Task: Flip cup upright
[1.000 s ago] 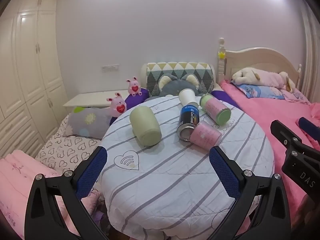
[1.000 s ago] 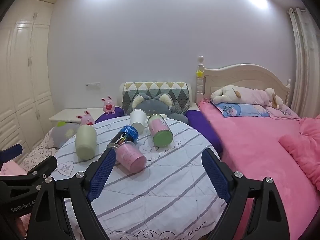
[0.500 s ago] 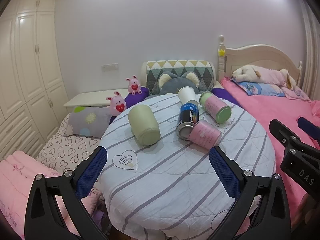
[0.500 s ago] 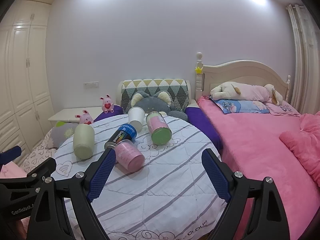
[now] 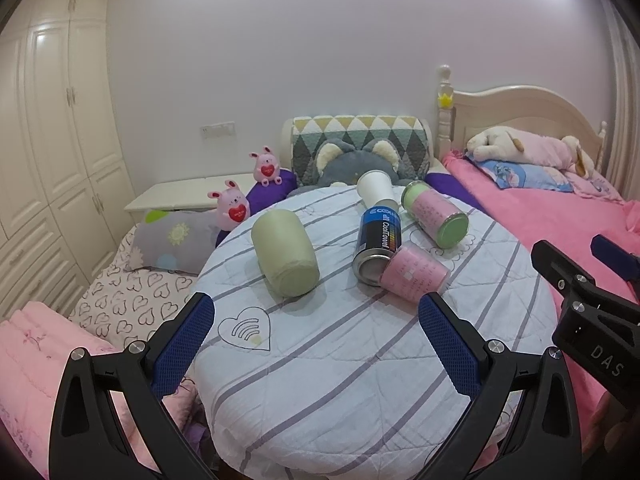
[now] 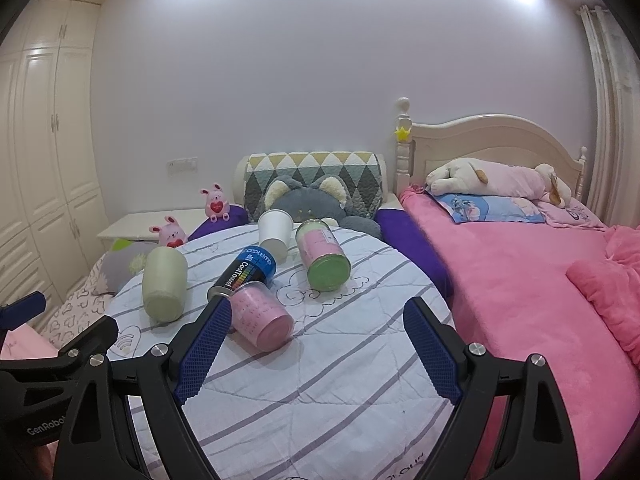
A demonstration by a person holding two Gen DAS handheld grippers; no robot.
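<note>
While jaws gape, green cup (image 5: 285,256) lies sideways near table (image 5: 360,380) edge.

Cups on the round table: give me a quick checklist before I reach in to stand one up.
1. Left gripper open and empty: ok.
2. Right gripper open and empty: ok.
3. Cups upright: not ok. The green cup, pink cup and blue can lie on their sides; the white cup stands upside down.
4. Pink cup free to lift: not ok, it rests against the blue can.
5. Green cup free of neighbours: ok, it lies apart.
6. Table space for setting a cup upright: ok.
</note>
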